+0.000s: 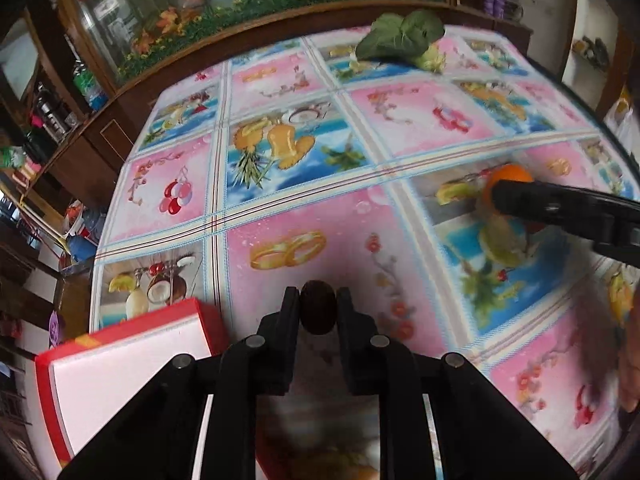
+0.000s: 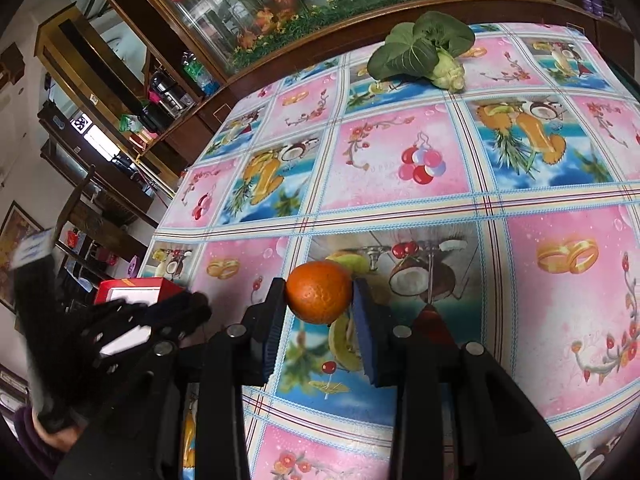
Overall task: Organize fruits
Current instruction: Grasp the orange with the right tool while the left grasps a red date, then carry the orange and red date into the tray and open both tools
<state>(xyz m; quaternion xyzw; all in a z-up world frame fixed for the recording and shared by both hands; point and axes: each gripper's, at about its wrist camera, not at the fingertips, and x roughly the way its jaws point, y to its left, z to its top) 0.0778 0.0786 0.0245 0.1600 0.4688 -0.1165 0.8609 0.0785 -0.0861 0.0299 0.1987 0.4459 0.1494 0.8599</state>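
Both claws loaded: left claw (image 1: 318, 306) clamped on dark fruit (image 1: 318, 307), right claw (image 2: 319, 298) pinching orange (image 2: 319, 293), both over tabletop (image 2: 440, 152). My worry: orange held near tips, could roll out. Box (image 1: 120, 356) at 8 o'clock; claws might bump heading there.

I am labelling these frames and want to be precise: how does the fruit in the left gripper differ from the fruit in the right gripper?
The left gripper holds a dark brown fruit; the right gripper holds a bright orange. The dark fruit looks oval and smooth, while the orange is round with dimpled skin. The dark fruit spans a narrower gap between its fingers than the orange. Both are pinched at the fingertips above the tablecloth.
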